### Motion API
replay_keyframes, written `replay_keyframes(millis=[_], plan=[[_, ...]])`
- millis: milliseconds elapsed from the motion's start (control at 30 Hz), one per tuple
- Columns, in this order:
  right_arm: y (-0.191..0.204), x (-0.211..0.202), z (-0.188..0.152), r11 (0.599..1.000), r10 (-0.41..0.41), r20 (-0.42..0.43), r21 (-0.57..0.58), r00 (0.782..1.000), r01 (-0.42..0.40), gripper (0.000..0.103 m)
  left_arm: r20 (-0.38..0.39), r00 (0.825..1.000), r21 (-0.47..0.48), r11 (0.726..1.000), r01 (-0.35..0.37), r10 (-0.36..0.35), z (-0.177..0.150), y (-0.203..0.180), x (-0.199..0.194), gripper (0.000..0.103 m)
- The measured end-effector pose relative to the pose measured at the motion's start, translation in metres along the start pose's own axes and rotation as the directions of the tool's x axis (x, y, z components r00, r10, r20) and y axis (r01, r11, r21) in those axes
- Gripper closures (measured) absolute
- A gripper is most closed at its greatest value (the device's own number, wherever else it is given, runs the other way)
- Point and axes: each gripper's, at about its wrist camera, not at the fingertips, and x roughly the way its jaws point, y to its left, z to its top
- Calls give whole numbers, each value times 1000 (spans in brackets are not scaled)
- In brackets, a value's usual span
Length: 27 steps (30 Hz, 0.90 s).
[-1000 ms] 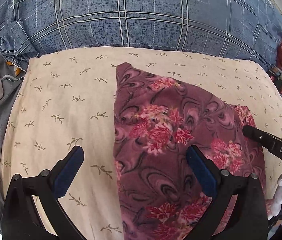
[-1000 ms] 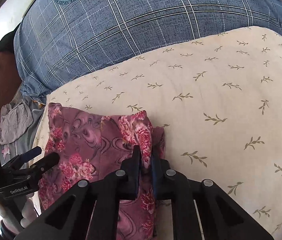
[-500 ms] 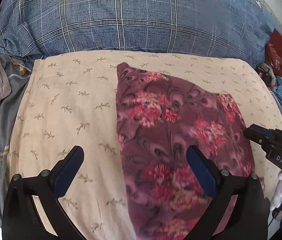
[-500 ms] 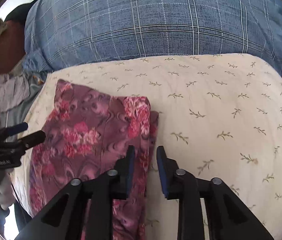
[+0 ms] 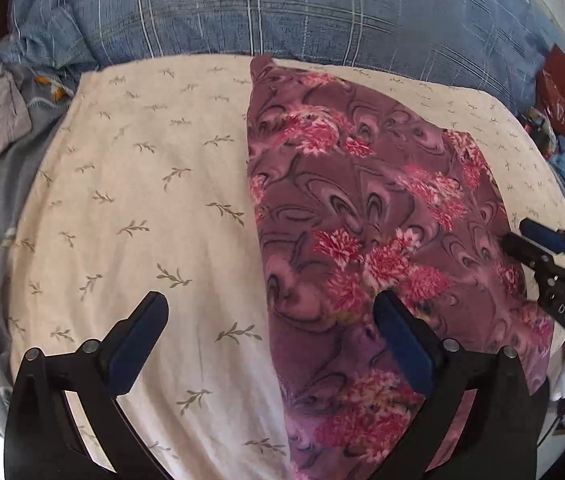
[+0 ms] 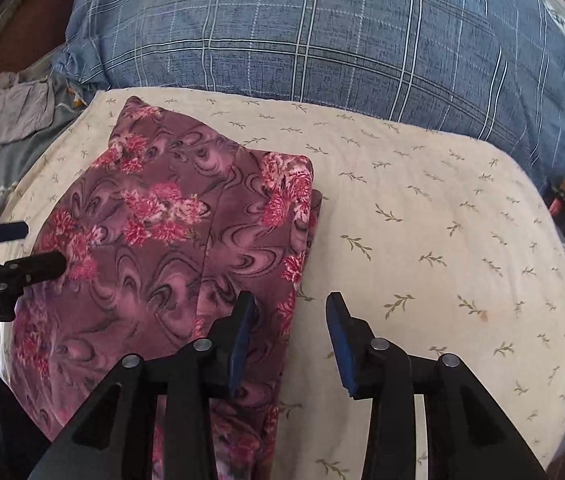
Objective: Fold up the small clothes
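Garment, purple with pink flowers (image 6: 170, 240): one lengthwise fold is laid, and the step in hand is the release after it. The right gripper (image 6: 288, 340) has just been opening its jaws; they now stand apart with nothing pressed between the pads. Its left finger hangs over the garment's folded right edge and its right finger over bare cream cushion (image 6: 422, 240); whether the pads touch the cloth cannot be told. The left gripper (image 5: 270, 344) has its jaws wide apart and empty, straddling the garment's left edge, one finger over the cushion, the other over the cloth.

Outward from the tools: the garment lies flat as a long panel along the cushion's left half in the right wrist view, its far corner near the cushion's far edge, its near end past the near edge and out of frame. A doubled layer shows along its right side. Behind the cushion sits a blue plaid pillow (image 6: 322, 40).

Judgement: the piece is narrowed but not shortened. The next move calls for both grippers to take one end, at its two corners, and carry it across to the other end, keeping the edges aligned.
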Motion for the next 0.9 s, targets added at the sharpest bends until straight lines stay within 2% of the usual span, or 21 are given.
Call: replay_keyframes(millis=[33, 100, 167, 300, 400, 567, 900], plan=[[0, -5, -2, 1000, -12, 6, -7, 1000, 12, 62, 16, 1000, 15, 1000, -9, 8, -4, -1, -6, 0], [-1, -11, -6, 999, -32, 13, -10, 999, 32, 47, 39, 999, 31, 999, -20, 19, -12, -2, -14, 0], [-3, -19, -9, 998, -56, 26, -11, 998, 56, 37, 57, 998, 40, 999, -34, 32, -21, 0, -23, 0], [-5, -37, -20, 996, -87, 54, -26, 995, 89, 21, 86, 994, 31, 997, -69, 66, -39, 3, -40, 0], [-8, -51, -33, 997, -76, 68, -16, 995, 78, 16, 103, 992, 20, 997, -79, 76, -52, 4, -51, 0], [-13, -64, -58, 998, -54, 59, 19, 997, 53, 14, 136, 986, 35, 994, -105, 99, -66, 1, -63, 0], [-25, -77, -103, 987, -13, 4, 160, 1000, 12, 14, 135, 988, 42, 996, -78, 72, -84, -8, -73, 0]])
